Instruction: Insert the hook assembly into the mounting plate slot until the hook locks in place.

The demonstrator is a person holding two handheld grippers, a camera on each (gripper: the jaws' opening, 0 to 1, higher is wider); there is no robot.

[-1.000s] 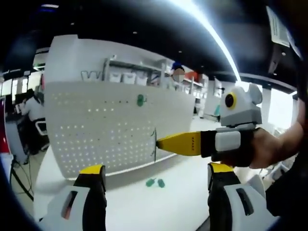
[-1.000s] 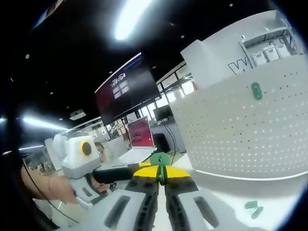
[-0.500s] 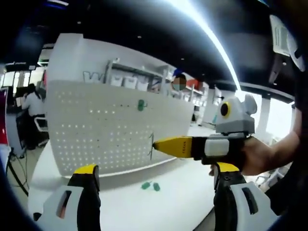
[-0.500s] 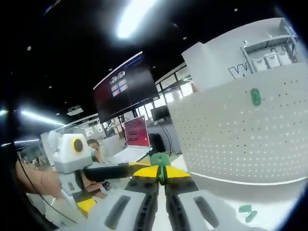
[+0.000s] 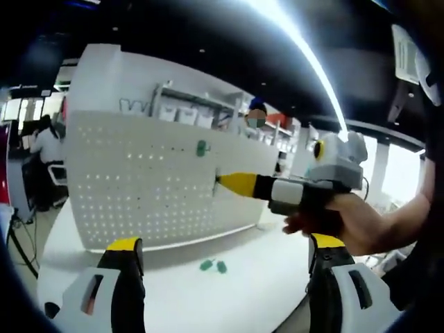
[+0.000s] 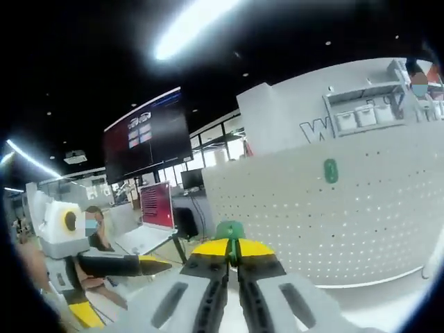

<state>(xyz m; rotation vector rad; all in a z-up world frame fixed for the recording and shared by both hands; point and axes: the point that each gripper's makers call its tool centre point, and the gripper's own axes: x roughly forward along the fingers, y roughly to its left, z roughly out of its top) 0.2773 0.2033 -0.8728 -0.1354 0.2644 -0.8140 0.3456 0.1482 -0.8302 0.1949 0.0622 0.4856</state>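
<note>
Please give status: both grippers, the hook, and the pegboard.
Right gripper shut on green hook. Left gripper open. White pegboard ahead, one hook already mounted. Path clear.

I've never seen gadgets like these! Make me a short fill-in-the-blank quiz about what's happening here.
The right gripper is shut on a small ____ hook.
Another green hook already hangs on the white ____ board.
Two loose green pieces lie on the white ____.
The left gripper has its jaws ____.

Missing words: green; perforated; table; open
</note>
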